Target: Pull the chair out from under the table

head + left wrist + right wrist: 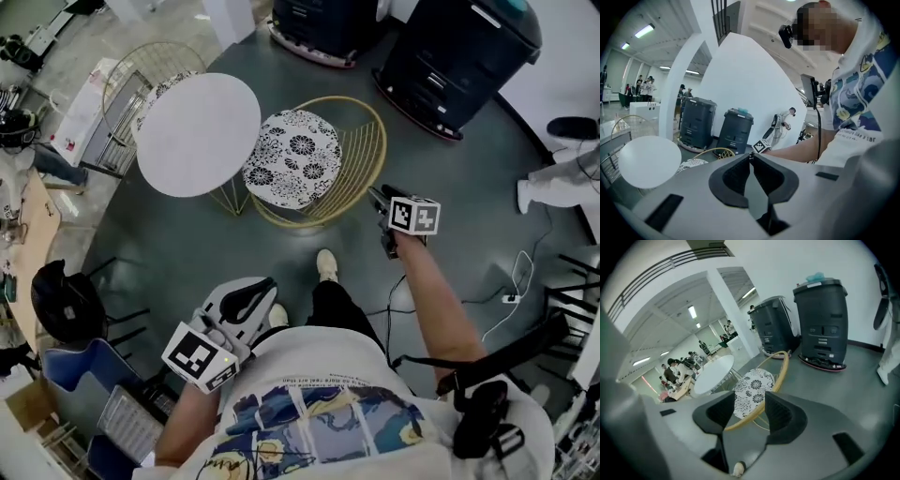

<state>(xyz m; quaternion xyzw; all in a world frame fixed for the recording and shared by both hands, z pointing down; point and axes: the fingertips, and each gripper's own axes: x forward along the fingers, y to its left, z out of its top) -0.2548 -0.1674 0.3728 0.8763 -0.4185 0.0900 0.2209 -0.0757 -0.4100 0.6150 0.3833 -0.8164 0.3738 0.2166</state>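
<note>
My right gripper is released, its jaws apart just beside the wire chair's back rim. My left gripper is clenched on nothing.

Bins: two tall dark bins stand side by side at the far edge of your dark floor, on red-rimmed bases, close to a white wall.
Cable: a thin cable trails across the floor on your right to a white plug block.
Backpack: a black backpack sits at the floor's left edge, near a blue seat.
Bystander: a person in white stands at the floor's right edge.
Onlookers: you can see several people gathered far off in the hall.
</note>
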